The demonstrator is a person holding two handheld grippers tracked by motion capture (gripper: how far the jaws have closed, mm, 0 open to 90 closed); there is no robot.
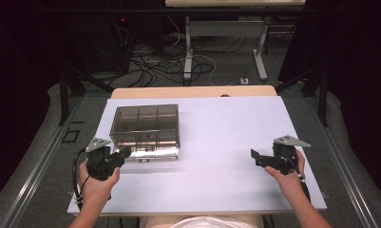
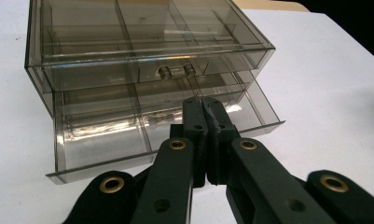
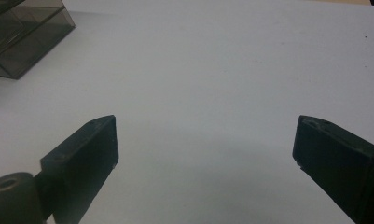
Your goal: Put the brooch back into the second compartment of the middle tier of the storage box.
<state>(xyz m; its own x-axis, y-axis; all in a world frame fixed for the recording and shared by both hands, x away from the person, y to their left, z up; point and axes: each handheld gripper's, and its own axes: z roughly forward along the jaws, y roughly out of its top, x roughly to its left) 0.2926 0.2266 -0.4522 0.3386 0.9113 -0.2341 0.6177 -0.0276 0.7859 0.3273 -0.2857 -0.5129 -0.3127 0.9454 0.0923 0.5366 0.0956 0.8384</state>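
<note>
The left gripper (image 2: 204,105), jaws pressed together on the lower drawer (image 2: 128,135)'s knob, seemingly mid-pull; right gripper (image 3: 205,144) gaped empty.

Nothing to read here, folks: no lettering, label, brand mark or number comes through on any surface. The smoky clear drawer box (image 2: 147,70) carries no print on its front or lid, the white tabletop (image 1: 216,142) is plain, and the black fingers (image 3: 82,154) bear no markings that can be made out.
</note>
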